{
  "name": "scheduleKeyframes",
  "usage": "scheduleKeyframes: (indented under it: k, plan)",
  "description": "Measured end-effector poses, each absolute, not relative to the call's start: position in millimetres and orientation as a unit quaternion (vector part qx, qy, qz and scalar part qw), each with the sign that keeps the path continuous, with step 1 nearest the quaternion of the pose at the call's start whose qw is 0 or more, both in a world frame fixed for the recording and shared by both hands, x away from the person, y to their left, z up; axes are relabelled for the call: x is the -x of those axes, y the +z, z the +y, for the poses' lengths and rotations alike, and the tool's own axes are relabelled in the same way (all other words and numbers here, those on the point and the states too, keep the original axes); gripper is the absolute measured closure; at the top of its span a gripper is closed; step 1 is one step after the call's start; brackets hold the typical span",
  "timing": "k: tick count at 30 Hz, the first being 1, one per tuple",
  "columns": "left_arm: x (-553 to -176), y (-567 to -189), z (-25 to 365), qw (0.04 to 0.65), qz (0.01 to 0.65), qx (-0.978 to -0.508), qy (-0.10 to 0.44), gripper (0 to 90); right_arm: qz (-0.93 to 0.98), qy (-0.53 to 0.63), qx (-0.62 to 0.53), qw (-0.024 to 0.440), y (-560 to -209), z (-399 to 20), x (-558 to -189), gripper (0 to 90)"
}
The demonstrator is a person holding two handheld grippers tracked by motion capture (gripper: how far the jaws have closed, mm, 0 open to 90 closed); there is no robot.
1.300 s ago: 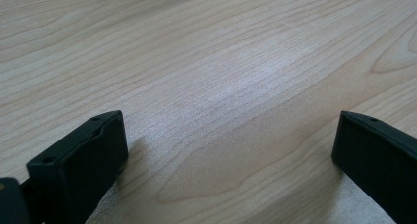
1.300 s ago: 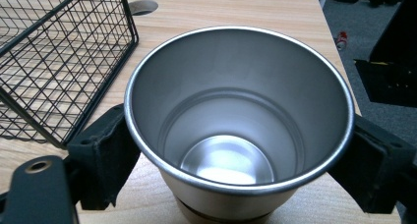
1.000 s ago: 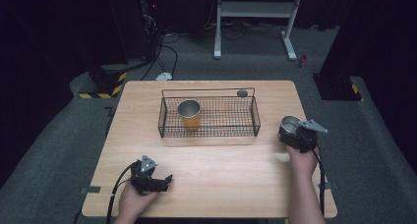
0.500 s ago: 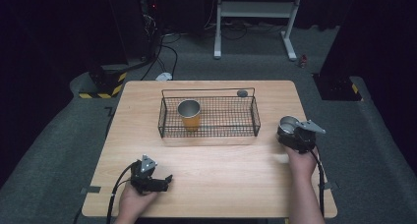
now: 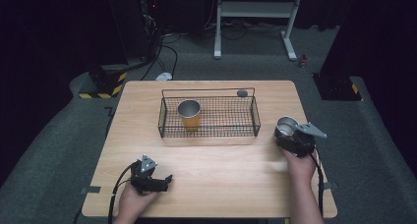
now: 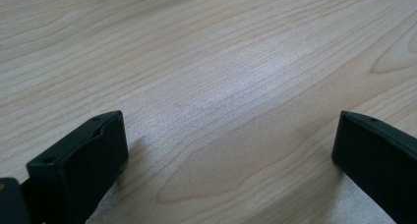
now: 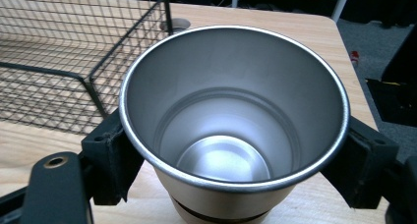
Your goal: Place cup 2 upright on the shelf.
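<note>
Right gripper (image 5: 291,135) clamped on the silver metal cup with pale tan outside (image 7: 233,121), upright, just off the right end of the black wire basket (image 5: 209,117). Best done by lifting straight first, high enough to clear the basket wall, then across and down beside the orange cup (image 5: 189,114) inside. Left gripper (image 5: 156,181) spread wide on the wooden table (image 6: 231,86), holding nothing.

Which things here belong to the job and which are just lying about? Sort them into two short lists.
Part of the job:
- steel cup clamped in the right tool
- wire basket beside it
- orange cup standing in the basket

Lying about:
- small grey disc on the table behind the basket
- left tool, open, resting on the table
</note>
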State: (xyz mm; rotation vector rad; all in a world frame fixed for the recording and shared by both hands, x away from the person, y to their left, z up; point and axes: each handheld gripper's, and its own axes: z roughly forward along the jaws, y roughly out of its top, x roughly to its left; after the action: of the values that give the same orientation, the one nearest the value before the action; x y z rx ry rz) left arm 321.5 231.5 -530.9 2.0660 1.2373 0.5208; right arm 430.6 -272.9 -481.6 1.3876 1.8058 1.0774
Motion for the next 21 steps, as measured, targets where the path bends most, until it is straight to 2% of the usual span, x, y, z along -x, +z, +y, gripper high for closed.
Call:
scheduleKeyframes:
  k: [21]
  plan:
    - [-327,-530,233,0.328,0.478,-0.790,0.201,0.3,0.696,0.428,-0.489,0.304,-473,-240,-384,18.6]
